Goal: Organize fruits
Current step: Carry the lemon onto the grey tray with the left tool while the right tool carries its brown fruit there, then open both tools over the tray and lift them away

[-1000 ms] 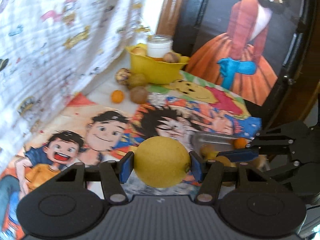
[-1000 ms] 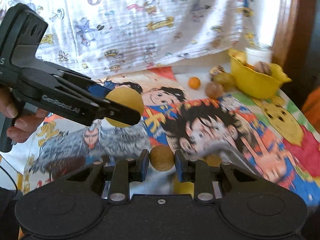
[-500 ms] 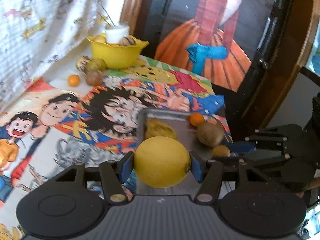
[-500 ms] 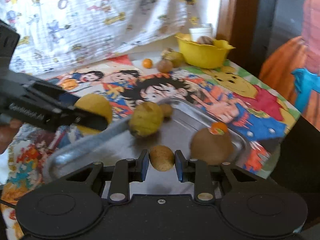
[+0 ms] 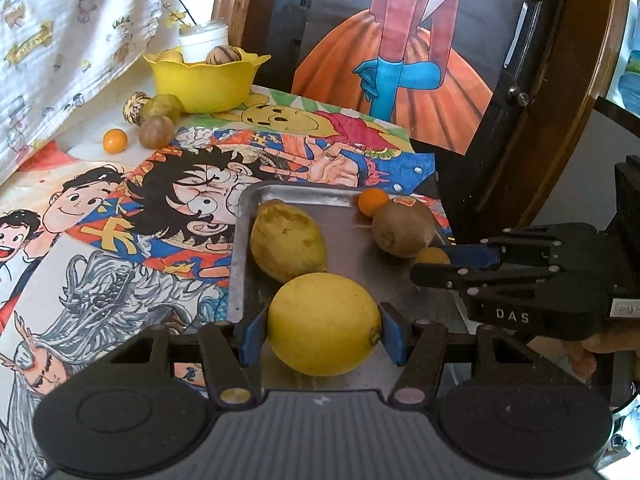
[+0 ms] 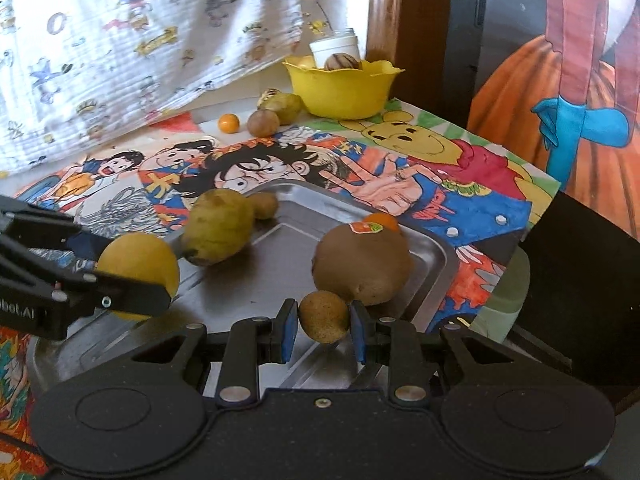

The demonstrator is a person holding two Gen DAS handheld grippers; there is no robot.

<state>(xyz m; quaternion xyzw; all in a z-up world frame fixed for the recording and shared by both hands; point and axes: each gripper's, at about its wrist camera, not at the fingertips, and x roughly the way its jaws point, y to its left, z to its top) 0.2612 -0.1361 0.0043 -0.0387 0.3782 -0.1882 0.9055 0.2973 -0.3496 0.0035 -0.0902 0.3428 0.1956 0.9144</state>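
Left gripper (image 5: 324, 334) clamping round lemon (image 5: 323, 323) across middle, hovering over near end of metal tray (image 5: 240, 248). Right gripper (image 6: 323, 326) pinching small brown fruit (image 6: 324, 317), kiwi (image 6: 360, 264) just ahead. Both firm, smooth, prone to rolling.

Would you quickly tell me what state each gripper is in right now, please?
Left gripper: shut on the yellow lemon, above the metal tray.
Right gripper: shut on the small brown fruit, above the same tray.
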